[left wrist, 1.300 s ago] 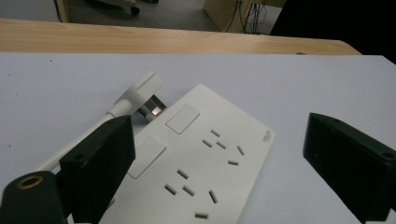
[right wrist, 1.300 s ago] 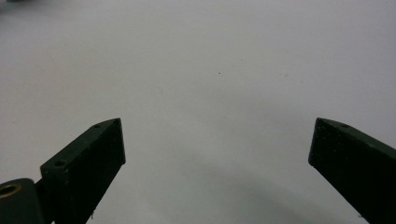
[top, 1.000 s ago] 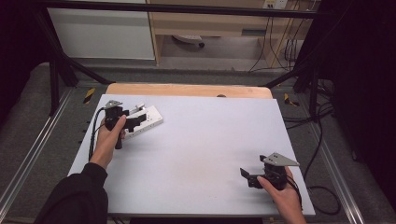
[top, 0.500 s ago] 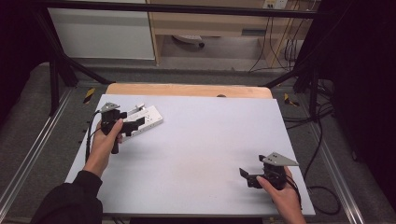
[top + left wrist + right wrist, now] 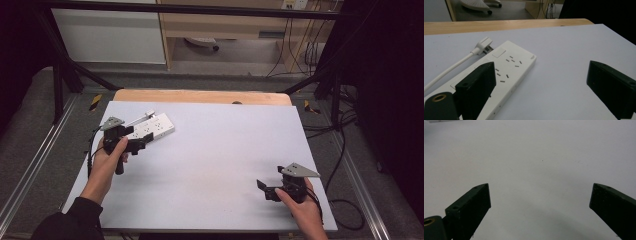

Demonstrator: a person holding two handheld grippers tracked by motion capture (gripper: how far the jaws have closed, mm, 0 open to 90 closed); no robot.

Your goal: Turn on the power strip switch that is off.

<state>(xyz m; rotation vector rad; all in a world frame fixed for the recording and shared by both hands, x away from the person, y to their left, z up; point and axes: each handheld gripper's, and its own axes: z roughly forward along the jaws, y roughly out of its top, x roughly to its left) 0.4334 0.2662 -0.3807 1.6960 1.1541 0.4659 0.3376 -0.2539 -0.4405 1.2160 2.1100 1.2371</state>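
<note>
The white rectangular plastic power strip lies at the tabletop's far left, long axis slanting away, just beside the left hand-held gripper, jaws wide and empty; the right hand-held gripper, equally wide, sits well apart.

Grey floor, wooden shelving, dangling cables.

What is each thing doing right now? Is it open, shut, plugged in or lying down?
Left tool: open, holding nothing, by the power strip.
Right tool: open, holding nothing, above bare table.
Power strip: lying flat on the table, nothing plugged into its sockets.
Plug: unplugged, lying beside the strip.
</note>
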